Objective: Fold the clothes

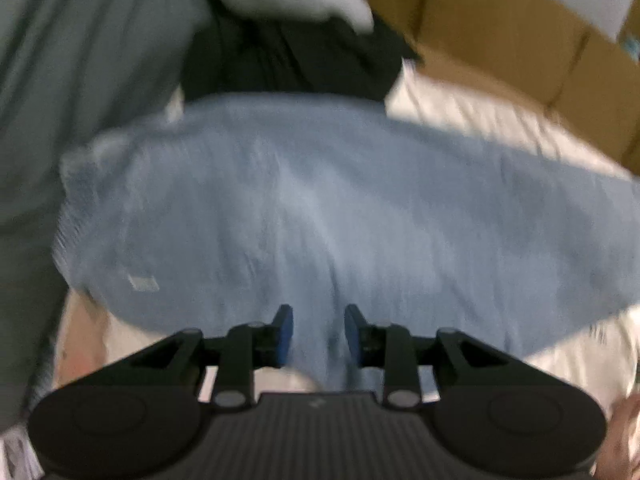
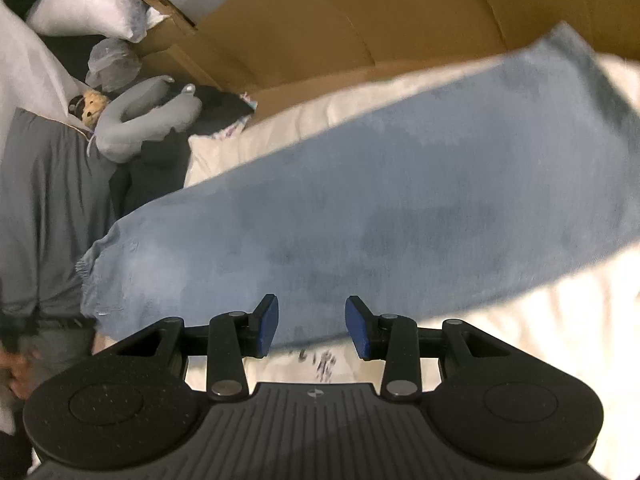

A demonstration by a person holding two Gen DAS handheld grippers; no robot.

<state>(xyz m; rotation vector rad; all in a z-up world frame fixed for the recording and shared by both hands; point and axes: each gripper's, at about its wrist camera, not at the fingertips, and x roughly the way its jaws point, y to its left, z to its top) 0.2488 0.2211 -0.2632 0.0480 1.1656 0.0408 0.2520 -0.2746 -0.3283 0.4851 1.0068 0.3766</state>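
Both pairs of blue-padded fingers stand apart and hold nothing: the left gripper (image 1: 318,330) and right gripper (image 2: 312,326) hover at the near edge of the blue jeans (image 2: 360,208). These lie as a long flat band on the white bedding (image 2: 560,340), seemingly folded once lengthwise; folding them shorter appears left to do. Beyond the jeans sit a grey garment (image 2: 52,200), a grey plush toy (image 2: 140,120) and cardboard boxes (image 2: 340,20).
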